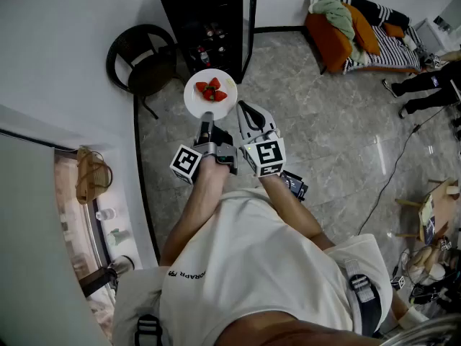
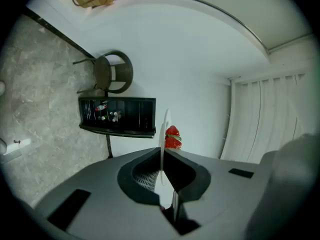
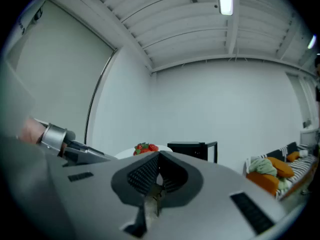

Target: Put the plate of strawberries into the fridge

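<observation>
A white plate (image 1: 196,101) with a few red strawberries (image 1: 211,90) is held level above the floor, just in front of the black fridge (image 1: 204,19). My left gripper (image 1: 207,117) is shut on the plate's near rim. In the left gripper view the plate (image 2: 163,134) shows edge-on between the jaws of the left gripper (image 2: 162,158), with the strawberries (image 2: 172,137) beyond. The fridge's door (image 1: 249,20) stands open, and bottles show on its shelves. My right gripper (image 1: 245,109) hovers just right of the plate, shut and holding nothing. In its own view the right gripper (image 3: 158,157) has its jaws together.
A dark round chair (image 1: 144,60) stands against the wall left of the fridge. An orange sofa with clothes (image 1: 360,27) is at the back right, with a person's legs (image 1: 425,89) near it. A wicker basket (image 1: 90,175) sits at the left. Grey marble floor (image 1: 324,143) spreads to the right.
</observation>
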A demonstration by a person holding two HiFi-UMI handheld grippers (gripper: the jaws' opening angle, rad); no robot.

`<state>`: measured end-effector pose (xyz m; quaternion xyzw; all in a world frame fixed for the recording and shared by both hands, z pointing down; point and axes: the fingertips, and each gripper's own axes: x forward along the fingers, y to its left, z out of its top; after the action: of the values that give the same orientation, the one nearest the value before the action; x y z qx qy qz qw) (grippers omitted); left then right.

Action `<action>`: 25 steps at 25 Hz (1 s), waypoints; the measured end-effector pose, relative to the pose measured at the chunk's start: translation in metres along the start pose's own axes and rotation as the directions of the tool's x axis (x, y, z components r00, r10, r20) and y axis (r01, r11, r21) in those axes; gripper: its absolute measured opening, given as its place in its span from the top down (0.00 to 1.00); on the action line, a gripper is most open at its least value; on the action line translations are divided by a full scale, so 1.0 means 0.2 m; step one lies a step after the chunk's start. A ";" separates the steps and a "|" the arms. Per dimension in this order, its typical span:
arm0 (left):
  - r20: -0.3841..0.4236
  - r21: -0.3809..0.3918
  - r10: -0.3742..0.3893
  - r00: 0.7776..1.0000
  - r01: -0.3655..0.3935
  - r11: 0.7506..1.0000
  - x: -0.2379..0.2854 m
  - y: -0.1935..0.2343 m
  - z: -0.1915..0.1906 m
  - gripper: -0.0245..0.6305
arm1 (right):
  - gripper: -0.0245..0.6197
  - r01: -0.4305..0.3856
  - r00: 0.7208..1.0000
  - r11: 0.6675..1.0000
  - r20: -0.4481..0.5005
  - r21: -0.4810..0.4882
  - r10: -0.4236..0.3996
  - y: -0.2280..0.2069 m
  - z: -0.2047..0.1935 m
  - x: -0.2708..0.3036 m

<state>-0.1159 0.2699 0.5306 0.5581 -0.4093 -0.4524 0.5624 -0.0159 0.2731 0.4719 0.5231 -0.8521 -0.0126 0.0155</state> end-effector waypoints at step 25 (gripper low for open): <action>0.048 0.019 0.040 0.998 -0.041 0.999 -0.05 0.06 -0.27 0.95 | 0.94 -0.090 0.996 0.994 -0.010 0.060 0.090 -0.15 -0.06 -0.17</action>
<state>-0.0657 0.2938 0.5405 0.5446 -0.4382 -0.4499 0.5559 0.0257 0.2897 0.4821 0.4844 -0.8747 0.0169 0.0057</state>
